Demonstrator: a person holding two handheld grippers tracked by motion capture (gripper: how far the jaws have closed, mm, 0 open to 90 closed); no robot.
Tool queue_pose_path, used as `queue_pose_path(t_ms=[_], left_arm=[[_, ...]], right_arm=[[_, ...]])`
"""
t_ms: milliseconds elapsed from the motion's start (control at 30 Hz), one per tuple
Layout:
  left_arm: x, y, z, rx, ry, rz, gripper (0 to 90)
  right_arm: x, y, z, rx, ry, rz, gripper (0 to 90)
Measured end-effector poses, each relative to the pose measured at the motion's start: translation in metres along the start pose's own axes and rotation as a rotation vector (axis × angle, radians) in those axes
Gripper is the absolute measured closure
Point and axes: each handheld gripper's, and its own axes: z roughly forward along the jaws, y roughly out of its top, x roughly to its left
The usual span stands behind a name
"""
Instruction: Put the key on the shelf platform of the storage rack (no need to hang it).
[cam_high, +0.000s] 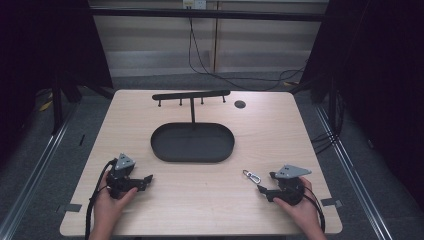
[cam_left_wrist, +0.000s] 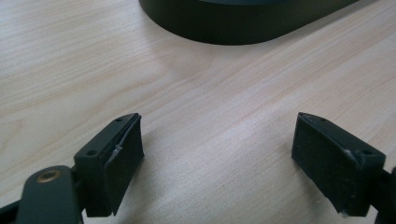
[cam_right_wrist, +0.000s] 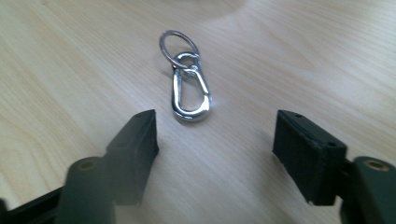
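Observation:
A small silver snap hook with a key ring (cam_high: 252, 176) (cam_right_wrist: 187, 79) lies flat on the wooden table, just ahead of my right gripper (cam_high: 265, 191) (cam_right_wrist: 215, 140). That gripper rests low at the front right, jaws spread wide, nothing between them. My left gripper (cam_high: 145, 181) (cam_left_wrist: 217, 149) sits at the front left, open too, with bare wood between its pads. A black oval tray (cam_high: 192, 142) (cam_left_wrist: 243, 23) lies in the table's middle. From its far side a thin post rises to a black bar with several pegs (cam_high: 191, 95).
A small dark round hole (cam_high: 240, 104) marks the table's far right. Cables hang down the back wall and run on the floor behind. Table edges fall off to grey floor on both sides, with metal rails along it.

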Motion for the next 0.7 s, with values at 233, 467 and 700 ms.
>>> queue_pose_path(t_ms=[233,467,700], left_arm=[[0.0,0.0,0.0,0.0,0.0,0.0,16.2],[0.0,0.0,0.0,0.001,-0.001,0.0,16.2],[0.0,0.0,0.0,0.001,-0.001,0.0,16.2]], right_arm=[[0.005,0.01,0.006,0.001,0.04,-0.009,40.8],[0.006,0.017,0.012,0.011,0.039,-0.002,46.8],[0.008,0.022,0.016,0.009,0.028,-0.005,50.2]])
